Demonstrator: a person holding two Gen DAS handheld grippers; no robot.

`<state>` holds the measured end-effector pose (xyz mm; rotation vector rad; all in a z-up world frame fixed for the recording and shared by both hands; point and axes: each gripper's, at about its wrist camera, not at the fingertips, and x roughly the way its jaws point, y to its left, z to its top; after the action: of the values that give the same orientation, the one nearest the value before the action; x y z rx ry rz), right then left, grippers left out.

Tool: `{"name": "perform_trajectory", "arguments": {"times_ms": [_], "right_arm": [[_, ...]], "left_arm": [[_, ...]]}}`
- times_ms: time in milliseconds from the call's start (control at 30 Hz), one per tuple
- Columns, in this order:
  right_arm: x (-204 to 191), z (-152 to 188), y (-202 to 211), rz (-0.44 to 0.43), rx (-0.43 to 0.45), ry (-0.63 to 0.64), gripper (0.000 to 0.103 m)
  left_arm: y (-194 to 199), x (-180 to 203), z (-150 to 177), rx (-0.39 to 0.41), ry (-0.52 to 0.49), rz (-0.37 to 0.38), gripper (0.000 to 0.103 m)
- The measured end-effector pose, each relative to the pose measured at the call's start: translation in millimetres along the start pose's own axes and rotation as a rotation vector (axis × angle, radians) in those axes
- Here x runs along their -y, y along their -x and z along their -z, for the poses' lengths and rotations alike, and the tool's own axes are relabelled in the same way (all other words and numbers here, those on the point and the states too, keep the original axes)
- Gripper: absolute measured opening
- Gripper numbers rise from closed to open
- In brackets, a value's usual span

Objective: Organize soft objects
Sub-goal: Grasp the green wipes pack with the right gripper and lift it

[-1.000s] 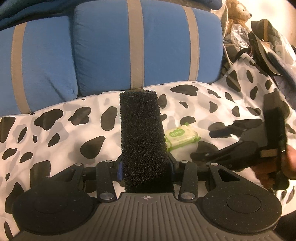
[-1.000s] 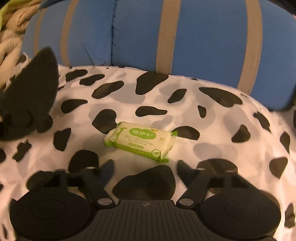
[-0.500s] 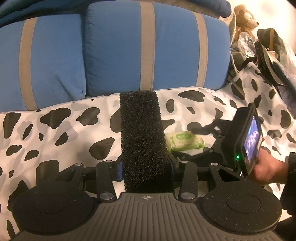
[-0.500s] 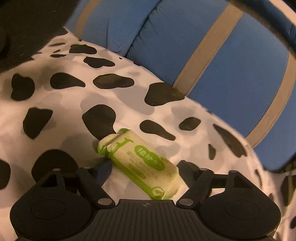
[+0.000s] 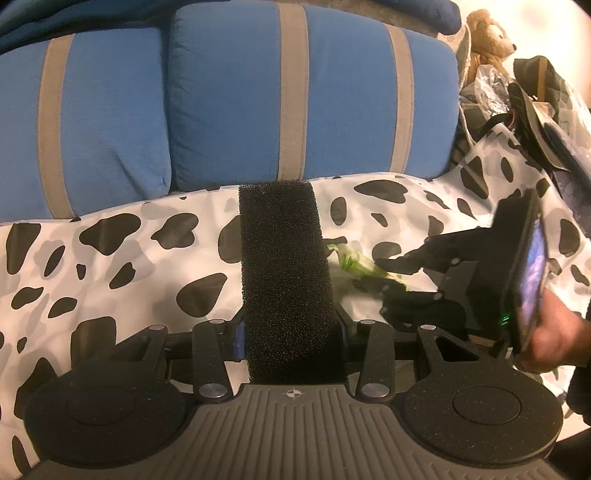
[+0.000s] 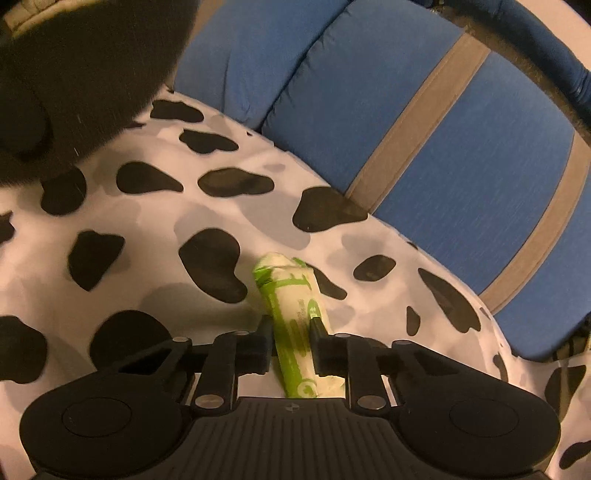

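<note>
A black foam sponge block [image 5: 284,258] stands upright in my left gripper [image 5: 290,332], which is shut on its lower part above the cow-print cover [image 5: 110,258]. To its right, my right gripper [image 5: 384,277] comes in from the right, with a hand [image 5: 554,339] behind it. In the right wrist view, a green and white wipes pack [image 6: 291,306] lies lengthwise between the jaws of my right gripper [image 6: 291,325]. Those jaws are closing and both pads press into its sides. The sponge [image 6: 92,74] fills that view's top left corner.
Blue back cushions [image 5: 295,103] with tan stripes rise behind the seat. A brown teddy bear [image 5: 487,33] and a heap of bags and plastic [image 5: 535,99] sit at the far right end. Cow-print cover [image 6: 147,229] stretches left of the pack.
My right gripper moved up to the wipes pack, rolled, and its jaws closed from wide apart onto the pack's sides. My left gripper kept still with the sponge.
</note>
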<state>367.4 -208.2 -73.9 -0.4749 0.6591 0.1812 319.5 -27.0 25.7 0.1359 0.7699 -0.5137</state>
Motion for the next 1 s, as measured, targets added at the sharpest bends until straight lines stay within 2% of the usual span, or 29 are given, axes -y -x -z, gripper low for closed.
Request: {"name": "perform_trajectory", "arguments": {"times_ms": [133, 300, 400, 500, 633, 700, 767, 800, 1000], "right_arm": [[13.4, -7.8, 16.7, -0.043, -0.006, -0.112, 0.018], [27.4, -7.1, 37.7, -0.113, -0.057, -0.229, 0.015], [37.5, 0.1, 45.0, -0.167, -0.116, -0.324, 0.012], [41.1, 12.6, 44.4, -0.163, -0.14, -0.355, 0.006], [46.7, 15.6, 41.0, -0.178, -0.149, -0.386, 0.01], [47.2, 15.8, 38.5, -0.226, -0.159, -0.421, 0.01], [41.3, 14.2, 33.4, -0.244, -0.176, -0.412, 0.018], [37.2, 13.9, 31.8, -0.234, -0.18, -0.392, 0.028], [25.7, 19.2, 16.3, -0.225, -0.23, -0.36, 0.034]], "left_arm": [[2.4, 1.3, 2.1, 0.002, -0.003, -0.001, 0.042], [11.0, 2.3, 3.5, 0.008, 0.009, 0.001, 0.042], [16.4, 2.9, 4.3, 0.015, 0.015, 0.003, 0.042], [19.8, 4.1, 6.5, 0.016, 0.018, 0.001, 0.042], [23.1, 4.5, 9.8, 0.01, 0.022, 0.001, 0.042], [24.4, 5.2, 10.9, 0.008, 0.022, 0.002, 0.042], [25.4, 6.2, 11.4, 0.008, 0.022, 0.004, 0.042], [25.8, 6.2, 11.4, 0.007, 0.022, 0.005, 0.042], [30.2, 5.2, 16.0, -0.002, 0.023, 0.007, 0.042]]}}
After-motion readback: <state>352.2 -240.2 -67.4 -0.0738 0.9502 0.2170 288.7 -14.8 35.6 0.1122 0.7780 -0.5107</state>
